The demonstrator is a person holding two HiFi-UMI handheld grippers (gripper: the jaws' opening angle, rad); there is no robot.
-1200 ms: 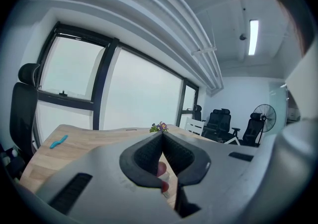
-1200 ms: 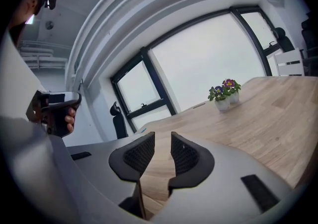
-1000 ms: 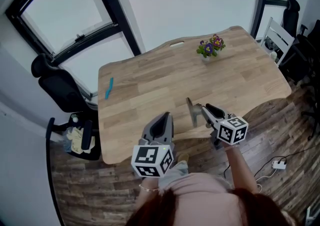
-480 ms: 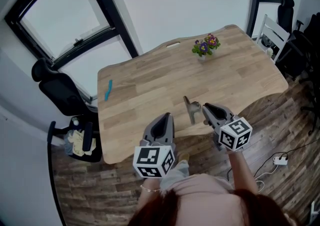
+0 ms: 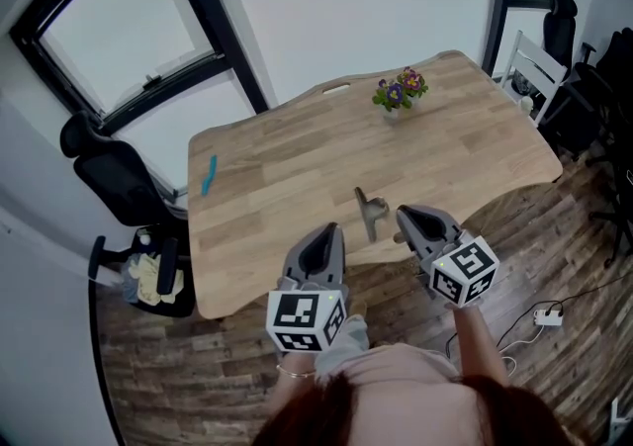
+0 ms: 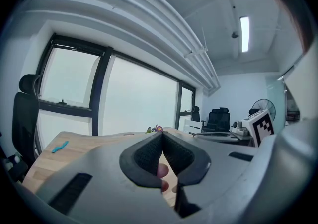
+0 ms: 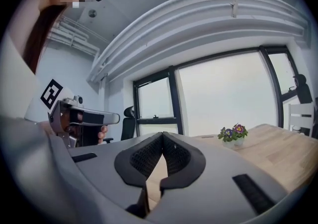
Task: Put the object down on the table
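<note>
Your right gripper [image 5: 404, 216] is closing its jaws until the tips are meeting, and nothing is sitting between them; in the right gripper view [image 7: 162, 134] only the wood of the table is showing through the gap below the tips. You are holding it over the near edge of the wooden table [image 5: 297, 162], pointing in toward the tabletop.

The small grey object [image 5: 369, 211] is lying on the table close to that near edge. It is sitting just to the left of the right gripper's tips and slightly farther in, apart from them and not touching.

Your left gripper [image 5: 329, 232] is also hanging at the table's near edge, on the other side of the object, so the object is lying between the two grippers. In the left gripper view [image 6: 162, 133] its jaws are resting tip to tip, pressed together.

A pot of purple and yellow flowers [image 5: 398, 93] is standing toward the table's far side, and a turquoise item [image 5: 209, 175] is lying near the table's left edge.
</note>
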